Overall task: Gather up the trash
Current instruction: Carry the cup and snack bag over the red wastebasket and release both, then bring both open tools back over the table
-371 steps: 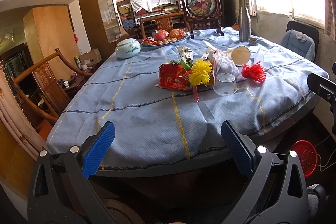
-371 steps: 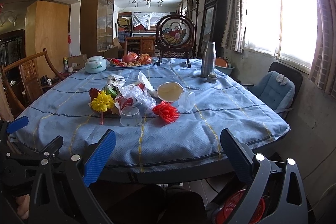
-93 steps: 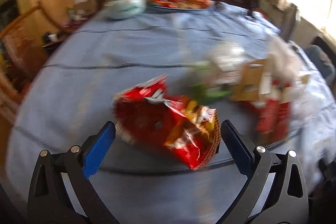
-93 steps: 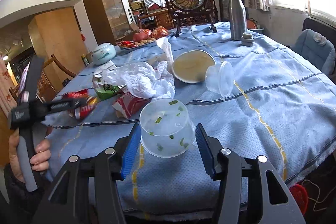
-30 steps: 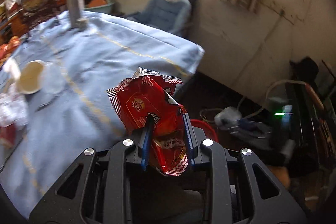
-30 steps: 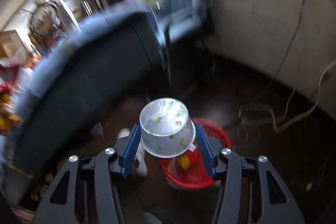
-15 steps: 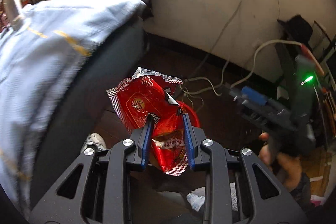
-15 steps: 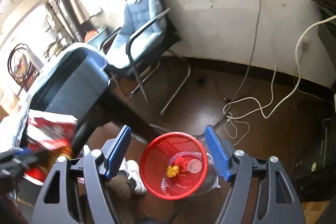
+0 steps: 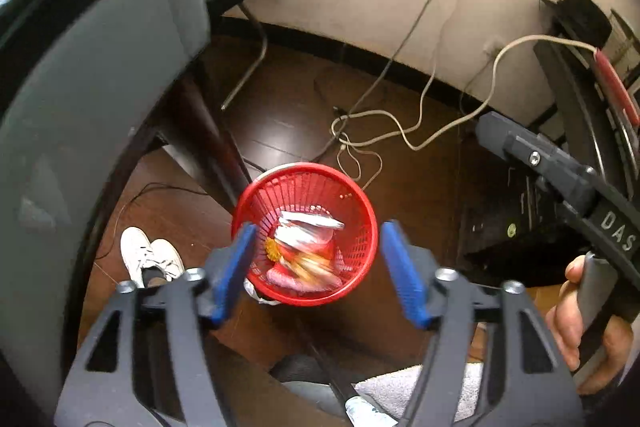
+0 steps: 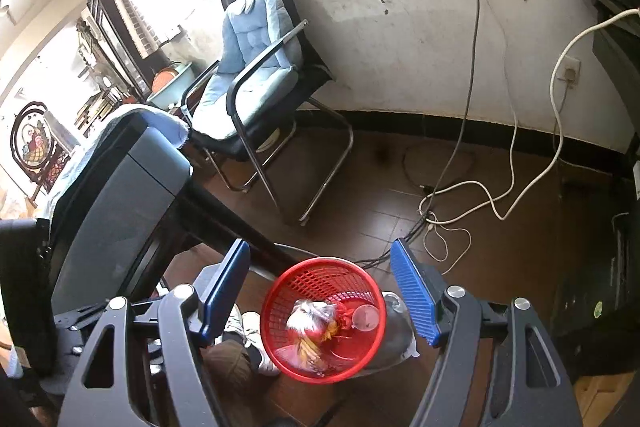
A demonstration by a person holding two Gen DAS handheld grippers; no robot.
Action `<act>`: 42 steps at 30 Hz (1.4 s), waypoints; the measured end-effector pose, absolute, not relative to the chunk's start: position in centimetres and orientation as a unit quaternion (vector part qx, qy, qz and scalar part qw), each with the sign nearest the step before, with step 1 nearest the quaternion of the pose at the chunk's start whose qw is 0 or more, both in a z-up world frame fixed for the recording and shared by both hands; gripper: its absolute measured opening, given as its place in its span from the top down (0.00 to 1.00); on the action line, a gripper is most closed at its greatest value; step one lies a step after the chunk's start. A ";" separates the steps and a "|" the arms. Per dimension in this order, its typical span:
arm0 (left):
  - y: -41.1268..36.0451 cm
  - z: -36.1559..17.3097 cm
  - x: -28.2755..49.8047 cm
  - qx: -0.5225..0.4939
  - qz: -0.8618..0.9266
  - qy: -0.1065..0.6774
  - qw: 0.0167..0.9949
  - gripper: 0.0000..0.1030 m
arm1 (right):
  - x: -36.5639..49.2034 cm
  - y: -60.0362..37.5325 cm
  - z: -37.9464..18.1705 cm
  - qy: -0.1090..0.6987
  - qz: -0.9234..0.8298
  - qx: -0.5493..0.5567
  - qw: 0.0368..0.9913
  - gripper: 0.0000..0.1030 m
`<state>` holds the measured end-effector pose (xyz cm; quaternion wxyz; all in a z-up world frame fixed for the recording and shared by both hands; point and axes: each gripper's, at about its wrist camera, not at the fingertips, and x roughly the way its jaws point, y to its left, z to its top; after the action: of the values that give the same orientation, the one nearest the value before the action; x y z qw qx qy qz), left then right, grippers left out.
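Observation:
A red mesh trash basket (image 9: 362, 203) stands on the dark floor beside the table leg; it also shows in the right wrist view (image 10: 280, 323). The red snack bag (image 9: 306, 247) lies inside it, blurred, with a yellow flower (image 9: 272, 248) and other scraps. In the right wrist view the bag (image 10: 310, 327) lies next to a clear plastic cup (image 10: 365, 315). My left gripper (image 9: 318, 271) is open and empty directly above the basket. My right gripper (image 10: 320, 291) is open and empty above the basket too.
The blue-clothed table's edge (image 9: 80, 67) and dark leg (image 9: 208, 143) stand left of the basket. A cushioned chair (image 10: 248, 75) stands by the wall. Cables (image 10: 480, 195) trail over the floor. White shoes (image 9: 148, 259) are near the basket. The right gripper's body (image 9: 560, 179) is at right.
My left gripper has opened and the red snack bag has dropped into the basket. My right gripper stays open above the basket, where the clear cup now lies.

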<state>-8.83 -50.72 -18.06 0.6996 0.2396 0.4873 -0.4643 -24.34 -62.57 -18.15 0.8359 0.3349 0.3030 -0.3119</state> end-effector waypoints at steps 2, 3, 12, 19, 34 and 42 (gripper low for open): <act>-50.3 -17.2 -8.4 0.235 -0.460 0.475 0.713 0.26 | -24.1 -62.2 -17.9 0.303 -0.308 0.333 0.838 0.30; -49.8 -16.5 -8.3 0.233 -0.456 0.467 0.721 0.24 | -24.0 -62.0 -17.9 0.303 -0.306 0.332 0.839 0.30; -46.5 -12.0 -9.2 0.214 -0.442 0.416 0.765 0.15 | -22.7 -59.5 -15.4 0.304 -0.286 0.301 0.857 0.29; -43.6 -9.0 -9.4 0.189 -0.439 0.394 0.785 0.14 | -22.9 -56.9 -11.4 0.280 -0.291 0.254 0.879 0.18; -33.3 -1.3 -10.4 0.118 -0.388 0.312 0.859 0.07 | -24.7 -49.0 -2.7 0.205 -0.251 0.179 0.929 0.06; -25.3 1.4 -9.6 0.067 -0.336 0.284 0.896 0.07 | -24.6 -43.7 0.5 0.179 -0.209 0.142 0.951 0.06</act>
<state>-9.58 -25.31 1.41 0.8957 0.0669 0.2841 -0.3355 -24.65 -43.71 0.51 0.9508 0.1419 0.1789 -0.2093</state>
